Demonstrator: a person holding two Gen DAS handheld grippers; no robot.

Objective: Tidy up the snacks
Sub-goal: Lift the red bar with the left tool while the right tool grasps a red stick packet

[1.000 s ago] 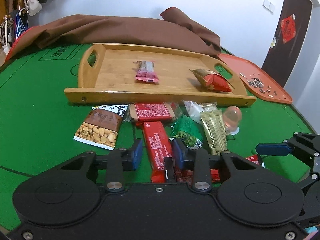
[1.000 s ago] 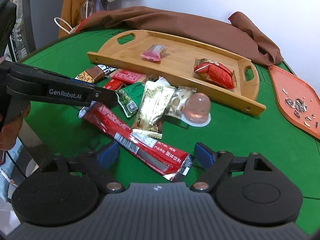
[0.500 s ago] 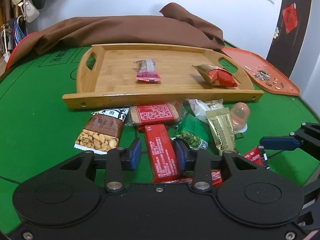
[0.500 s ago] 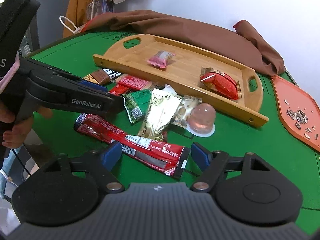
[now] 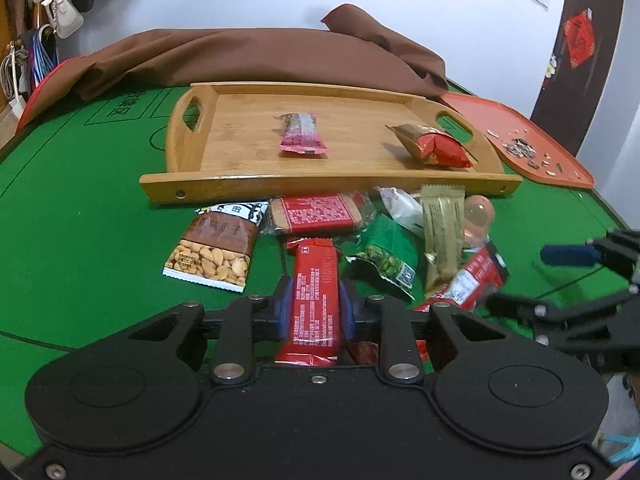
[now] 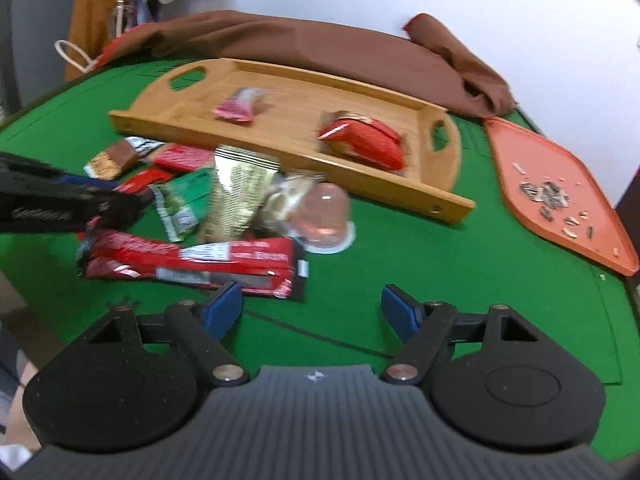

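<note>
My left gripper (image 5: pixel 314 308) is shut on a red snack bar (image 5: pixel 316 280) that lies lengthwise on the green table, both blue pads pressing its sides. Around it lie a peanut packet (image 5: pixel 216 250), a flat red biscuit pack (image 5: pixel 316 216), a green pea packet (image 5: pixel 386 256), a gold packet (image 5: pixel 442 236), a pink jelly cup (image 5: pixel 478 216) and a long red packet (image 6: pixel 200 264). My right gripper (image 6: pixel 311 310) stands open just short of that long packet, with nothing between its pads. The wooden tray (image 5: pixel 320 184) behind holds a pink bar (image 5: pixel 302 140) and a red-gold packet (image 5: pixel 434 146).
An orange tray (image 6: pixel 560 184) with scattered sunflower seeds sits at the right of the table. A brown cloth (image 5: pixel 260 56) is heaped along the far edge behind the wooden tray. Bags hang on the wall at the far left.
The left jaws have closed onto the red snack bar. The right gripper has swung a little to the right, so the long red packet now sits left of its gap.
</note>
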